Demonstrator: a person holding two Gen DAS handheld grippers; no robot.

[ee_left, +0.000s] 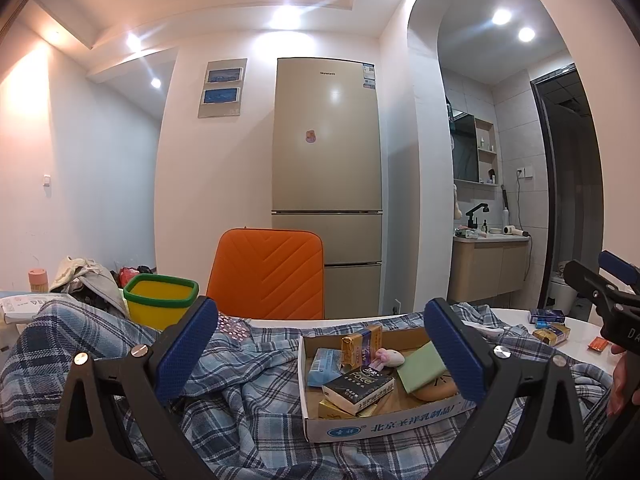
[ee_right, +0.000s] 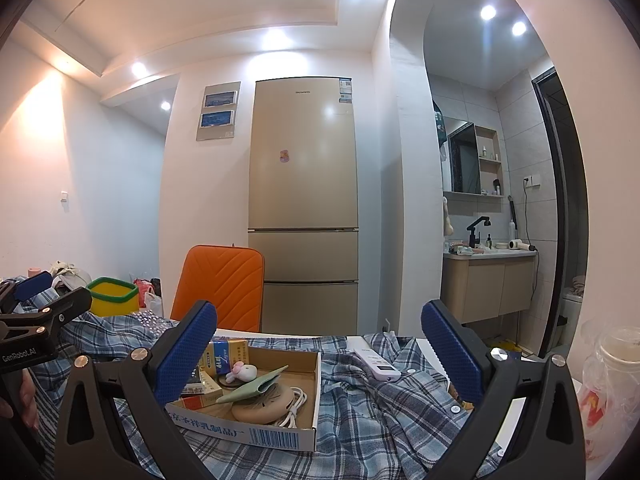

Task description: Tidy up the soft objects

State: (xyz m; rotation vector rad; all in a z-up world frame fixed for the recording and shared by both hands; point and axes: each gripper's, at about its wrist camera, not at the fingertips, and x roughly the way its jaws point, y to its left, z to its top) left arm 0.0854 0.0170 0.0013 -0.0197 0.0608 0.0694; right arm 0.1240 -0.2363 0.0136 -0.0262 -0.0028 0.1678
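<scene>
While both jaws stand wide with nothing between them, I hold the left gripper [ee_left: 320, 354] and the right gripper [ee_right: 318, 354] low over the counter [ee_left: 576, 344], side by side and apart. The blue pads of each pair are far from one another, and neither touches the cloth below.

Under both grippers lies a blue plaid shirt [ee_right: 384, 408], crumpled and spread over most of the counter. On top of the shirt sits a shallow cardboard box [ee_left: 384, 426] with blue print on its front wall. Inside I see a black packet [ee_left: 358, 388], a gold packet [ee_left: 362, 346] standing on edge, a light blue packet [ee_left: 324, 366], a small pink and white plush toy [ee_right: 242, 372], a green folded pouch [ee_right: 256, 388] and a round tan disc with a white cable [ee_right: 268, 406].

Just right of the box, a white remote control [ee_right: 376, 360] rests on the shirt. At the far right edge of the counter stands a plastic bag with a cup [ee_right: 616, 380]. Further left are a yellow bin with a green rim [ee_left: 162, 300] and a heap of clothes [ee_left: 88, 280]. Behind the counter an orange chair back [ee_left: 268, 276] rises, and behind that a beige fridge [ee_left: 326, 160] stands against the wall.
</scene>
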